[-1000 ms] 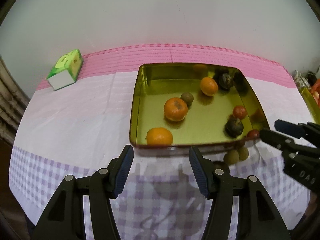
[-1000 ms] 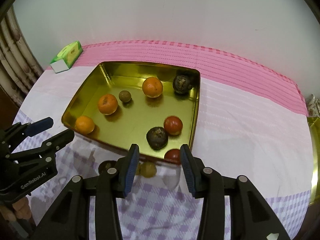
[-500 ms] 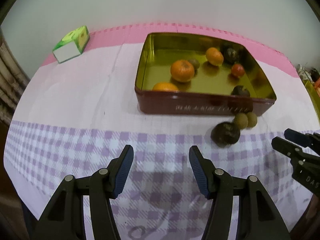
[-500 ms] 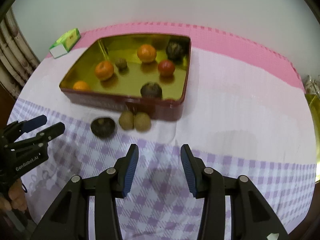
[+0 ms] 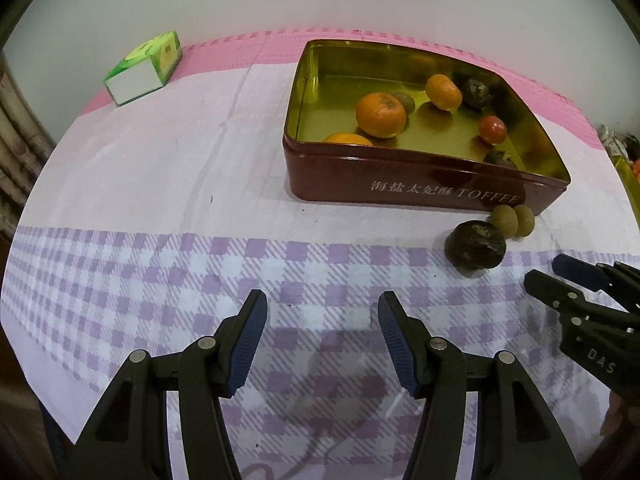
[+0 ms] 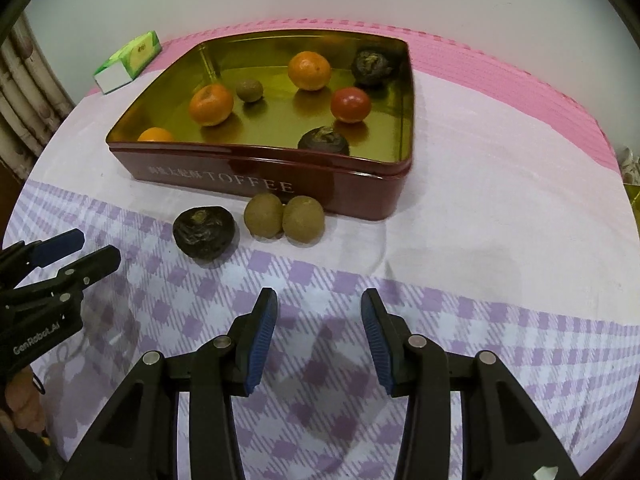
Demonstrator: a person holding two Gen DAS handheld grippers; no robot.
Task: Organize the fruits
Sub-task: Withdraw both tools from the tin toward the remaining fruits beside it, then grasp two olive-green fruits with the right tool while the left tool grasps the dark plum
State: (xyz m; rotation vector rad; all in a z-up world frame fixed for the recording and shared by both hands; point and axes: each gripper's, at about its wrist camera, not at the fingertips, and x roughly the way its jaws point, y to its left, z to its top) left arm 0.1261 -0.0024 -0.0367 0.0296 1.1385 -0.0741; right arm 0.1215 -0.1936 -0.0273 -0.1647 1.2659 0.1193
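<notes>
The left gripper hangs over the checked cloth, jaws apart with nothing between them. Ahead sits a red tin holding three oranges, a tomato and some dark fruits. Just outside its front wall lie a dark fruit and two brown ones — touching. The right gripper enters at right, empty. A green box lies far left.

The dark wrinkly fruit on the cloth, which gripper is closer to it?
Left, probably. The left gripper sits just beside the dark wrinkly fruit; the right gripper hangs farther back, toward the camera.
</notes>
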